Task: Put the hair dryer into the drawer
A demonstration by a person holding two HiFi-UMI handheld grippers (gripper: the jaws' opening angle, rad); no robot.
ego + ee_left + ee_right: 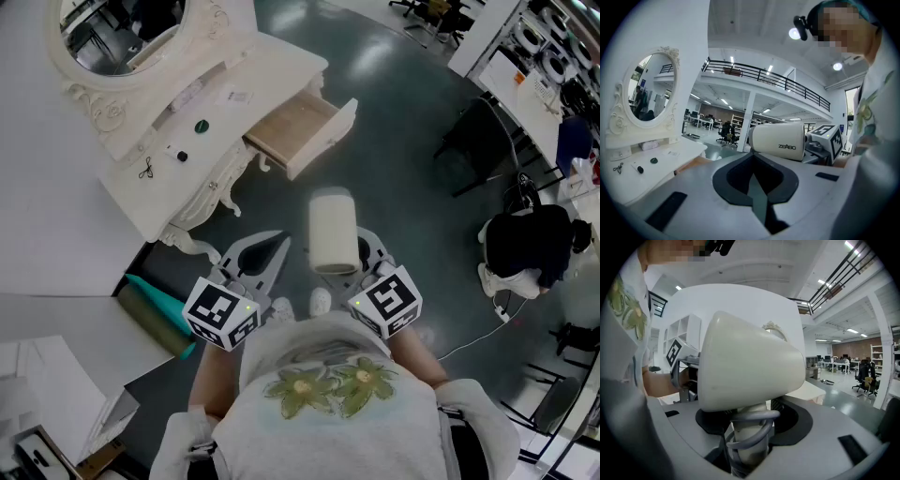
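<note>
Off to the left stood the white dressing table [141, 187] with its oval mirror [122, 37], a few small bits lying on top.

My left gripper [265, 251] hung low in front of me with its jaws brought together on nothing. I judged it was being kept free as the spare hand, in case the drawer needed steadying.

The drawer [323, 141] was pulled out from the table's front, its bare wooden floor [292, 125] showing. It lay well ahead of both grippers, so the drop was not yet made.

To the right, the hair dryer [333, 234] rode upright in my right gripper [364, 267], barrel across the top and handle [745, 446] down between jaws set wide to take it. The cord [752, 420] was looped round the handle, probably so it wouldn't trail. Those coils hid the pads, so I took the grip to be on handle and cord together. Carrying it upright left the barrel clear to go in first.
</note>
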